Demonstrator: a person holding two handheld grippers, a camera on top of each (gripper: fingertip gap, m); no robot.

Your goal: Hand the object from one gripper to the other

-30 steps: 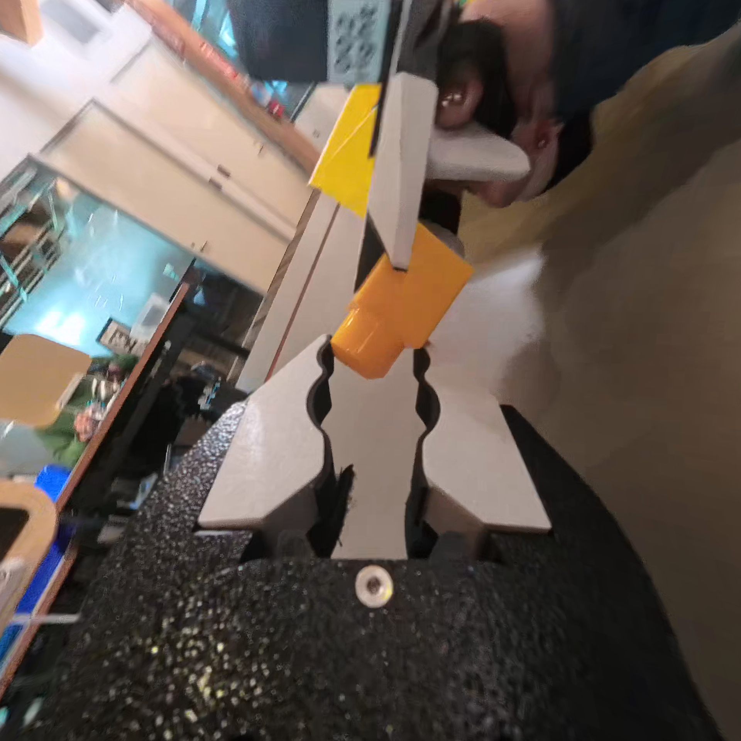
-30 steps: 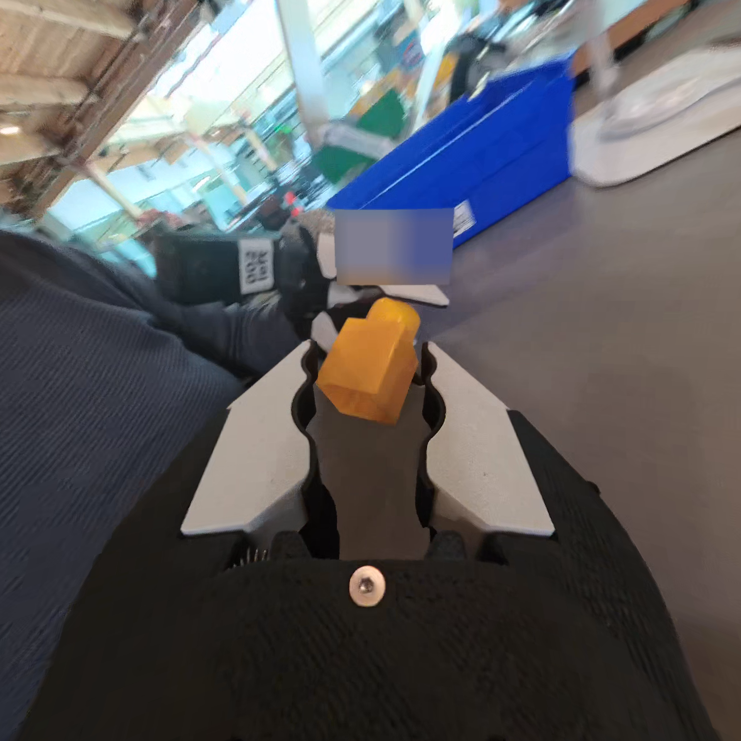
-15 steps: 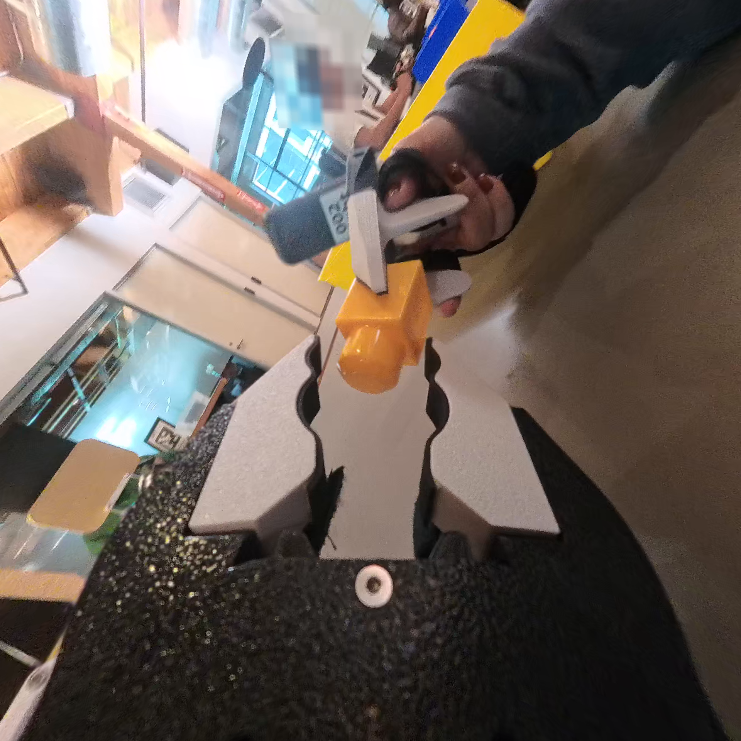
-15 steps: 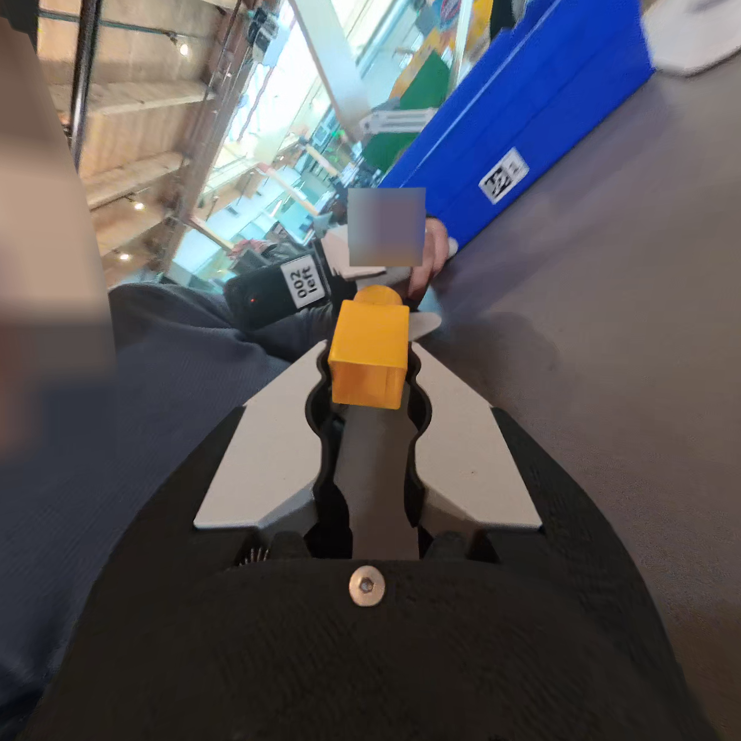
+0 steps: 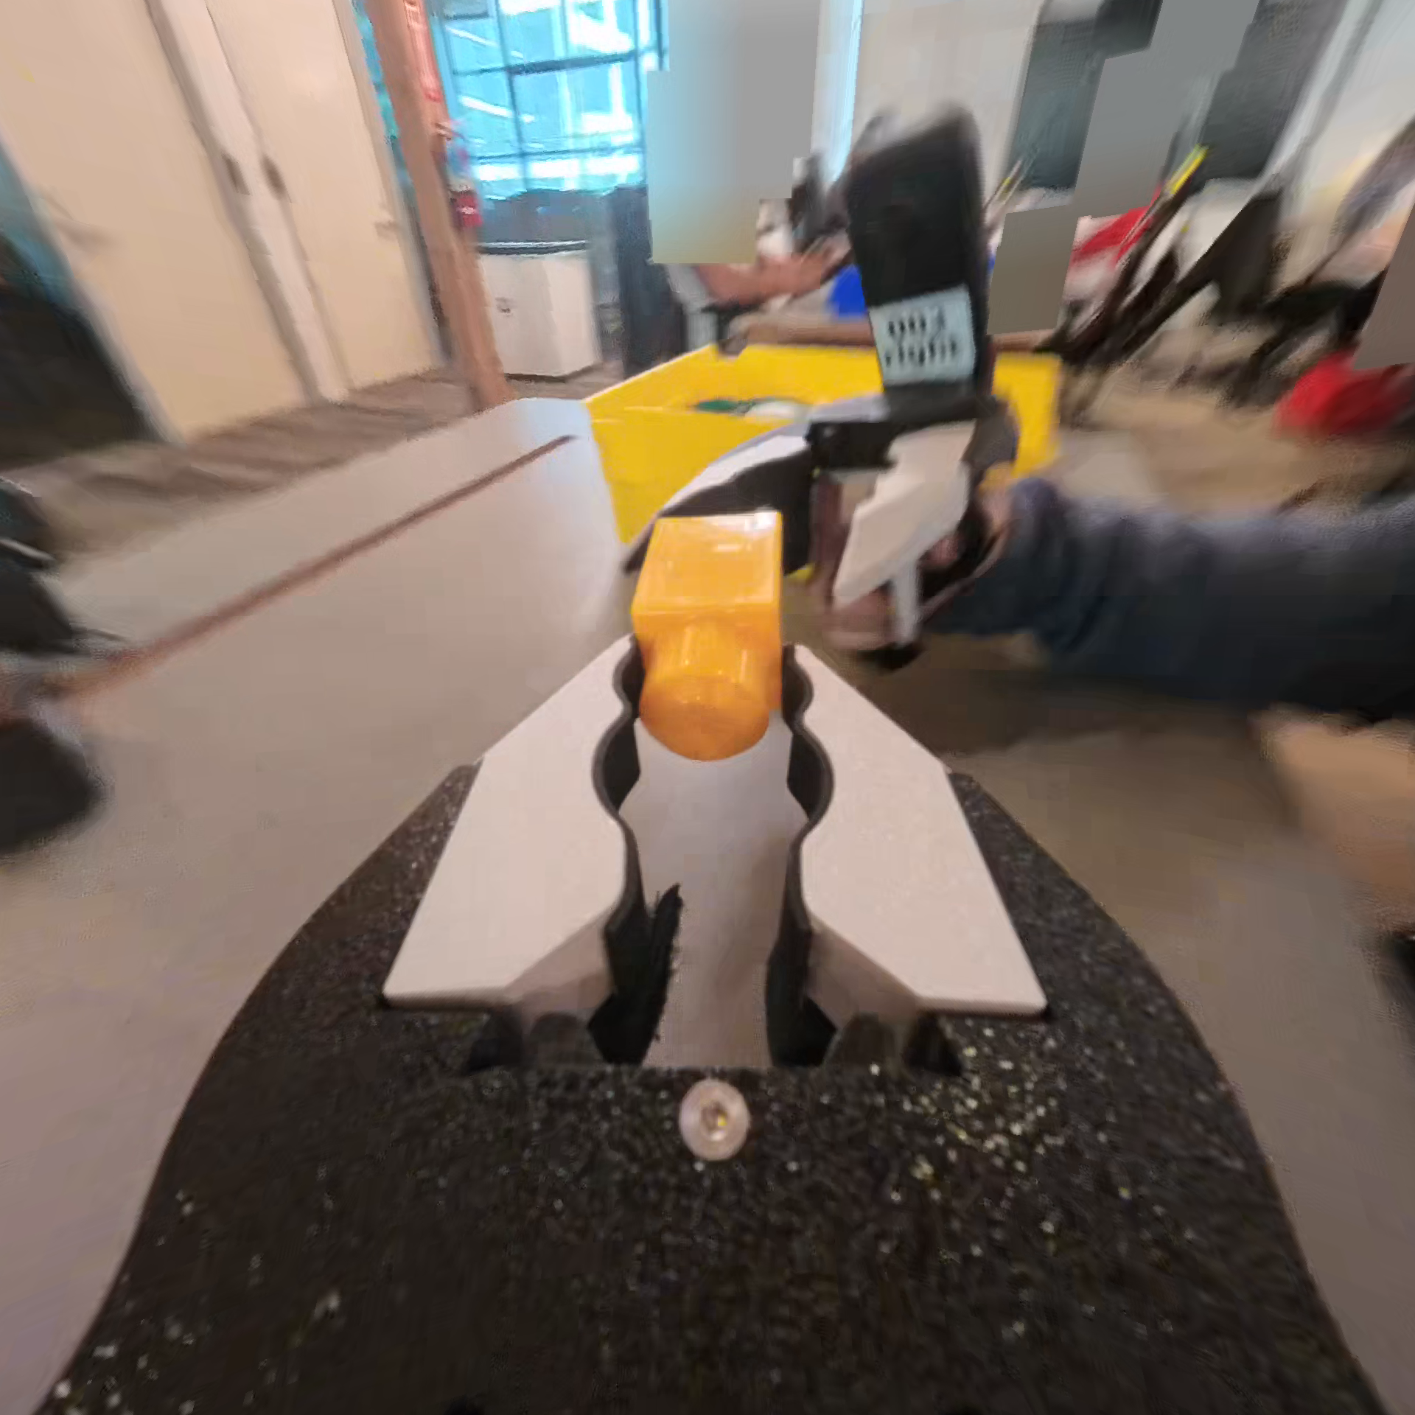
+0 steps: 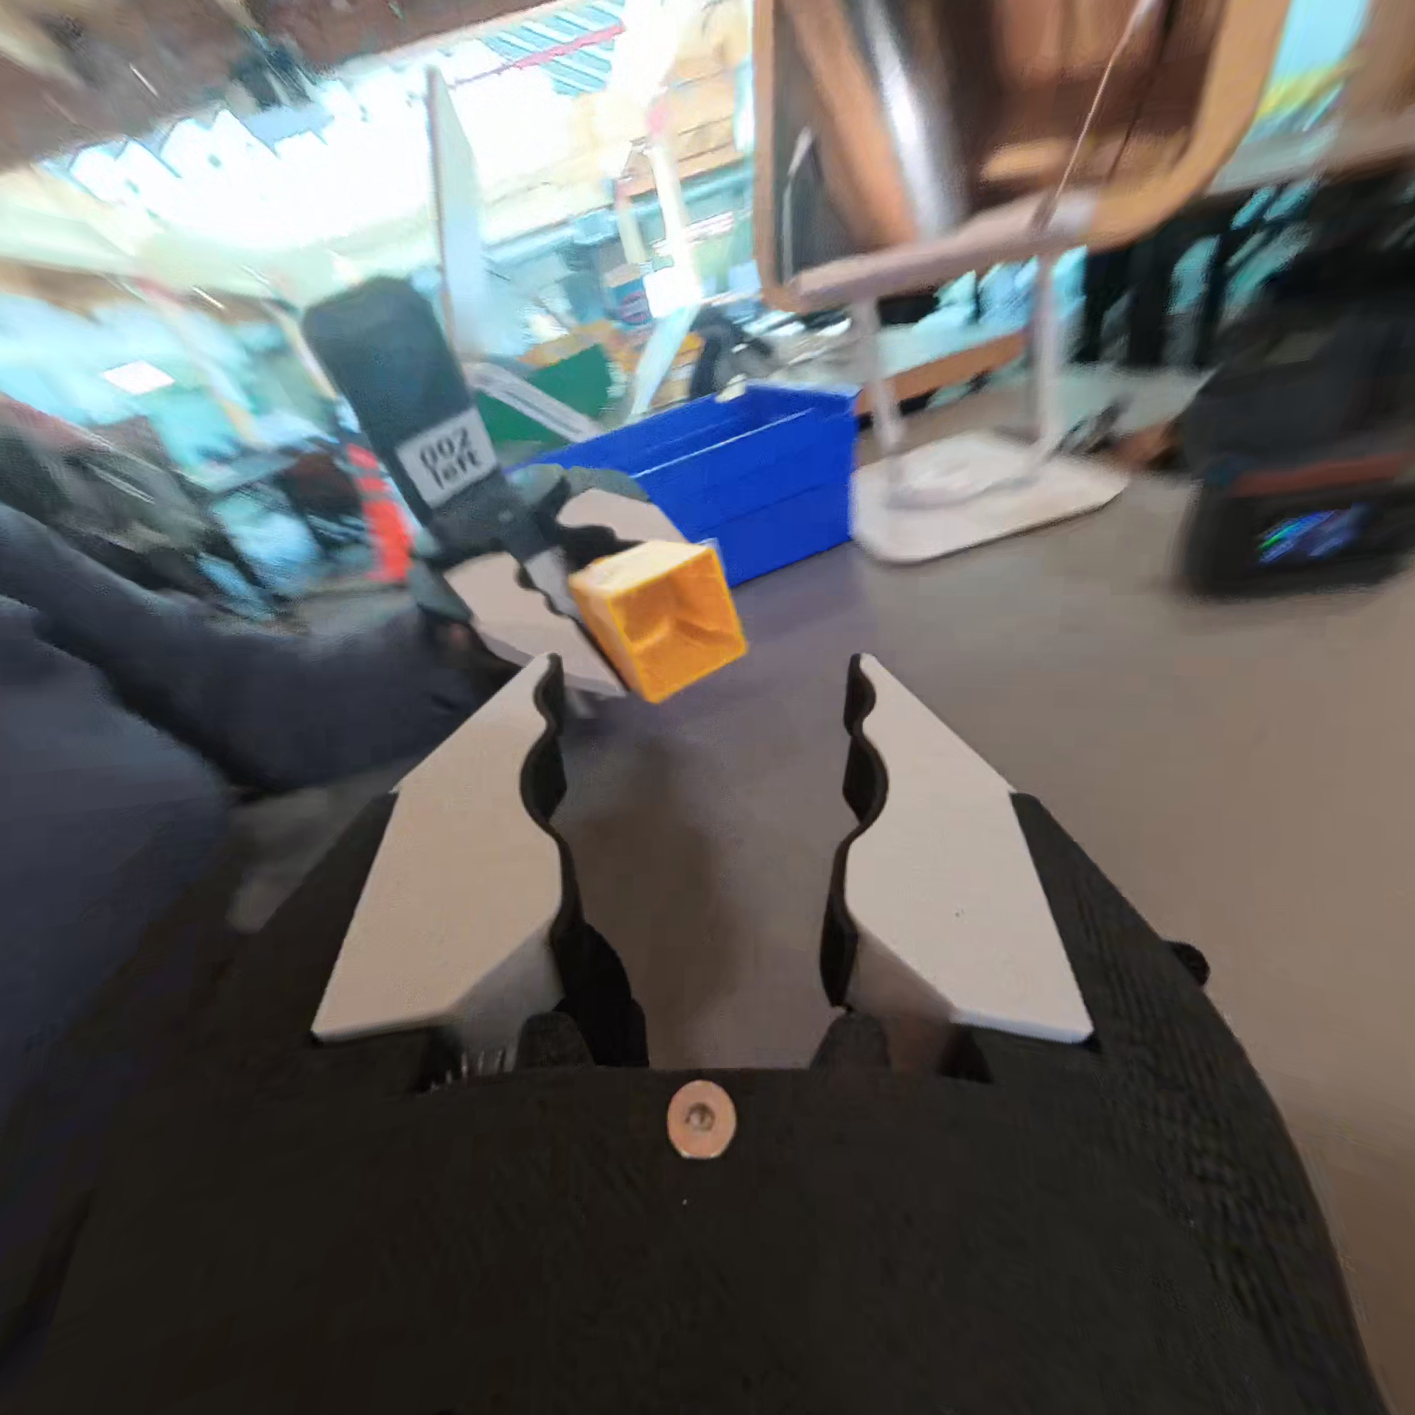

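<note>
Handover looks complete, in our judgement: half a second ago both grippers were on the orange block [image 5: 708, 612]; now only the left gripper [image 5: 708, 674] has it. In the left wrist view its two grey fingers [image 5: 536, 834] are closed in on the block's round stud end, the square body sticking out beyond the tips. The right gripper [image 6: 700, 674] has let go and backed off: in its own view the jaws stand wide apart with nothing between them, and the block [image 6: 662, 616] sits just beyond and slightly left of the tips, its hollow square end facing the camera, held by the left gripper [image 6: 559, 605] coming in from the far left. From the left wrist view we see the right gripper [image 5: 880, 490] to the right of the block and a little farther off, clear of it, on a dark-sleeved arm [image 5: 1164, 589]. We read the transfer right-to-left as done; what remains, if anything, is carrying the block away. Both views are motion-blurred, so contact detail at the stud is coarse. Surface: a plain grey tabletop [image 6: 1072, 727], bare near the grippers. Room: a yellow bin [image 5: 689, 436] at the far side in the left view; in the right view a blue bin [image 6: 766, 475], a white stand base [image 6: 988, 498] to its right, and a cluttered workshop beyond.
</note>
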